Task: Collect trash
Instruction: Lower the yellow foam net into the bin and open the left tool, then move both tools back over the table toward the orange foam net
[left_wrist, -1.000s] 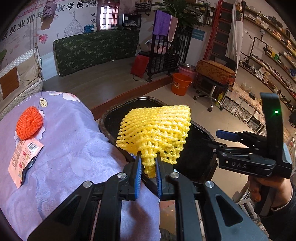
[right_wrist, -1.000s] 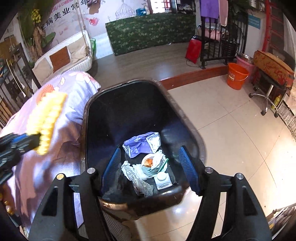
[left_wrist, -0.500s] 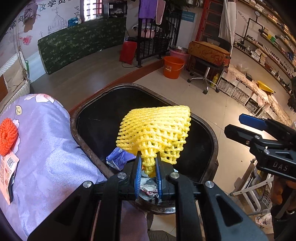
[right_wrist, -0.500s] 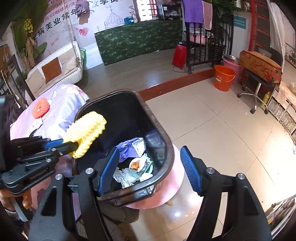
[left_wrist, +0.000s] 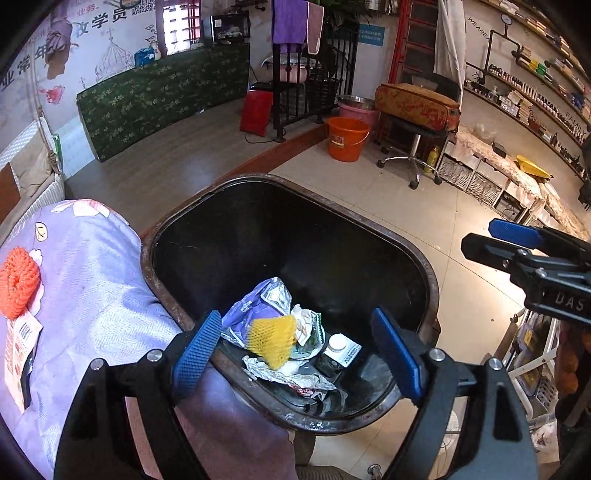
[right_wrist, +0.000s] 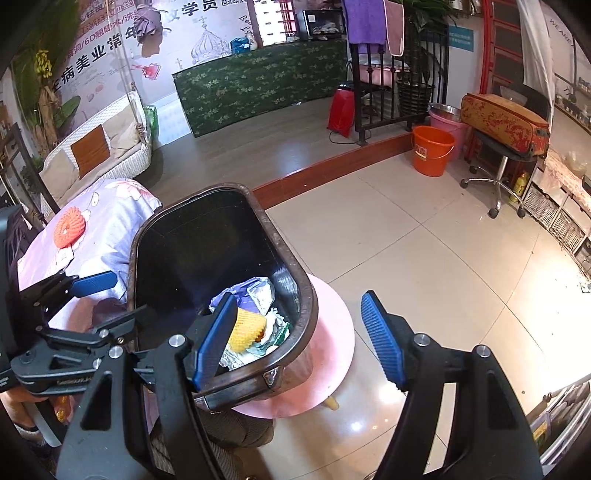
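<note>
Left hand-held gripper (left_wrist: 295, 354) jaws just opened, spread, nothing between; right hand-held gripper (right_wrist: 299, 332) spread, empty; yellow foam net (left_wrist: 273, 336) lies in bin (left_wrist: 430, 288) on wrappers.
Risk: bin sits on pink stool (right_wrist: 332, 354); bump could tip it.
Count: hand-held grippers 2; yellow nets 1; orange foam nets (left_wrist: 18, 282) 1, on bed (left_wrist: 99, 295) with paper tag (left_wrist: 18, 347) 1; orange buckets (left_wrist: 347, 138) 1.

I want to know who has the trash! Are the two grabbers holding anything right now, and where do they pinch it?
Nothing is held. The left gripper has just opened; the yellow foam net lies in the bin. The right gripper is open and empty.
</note>
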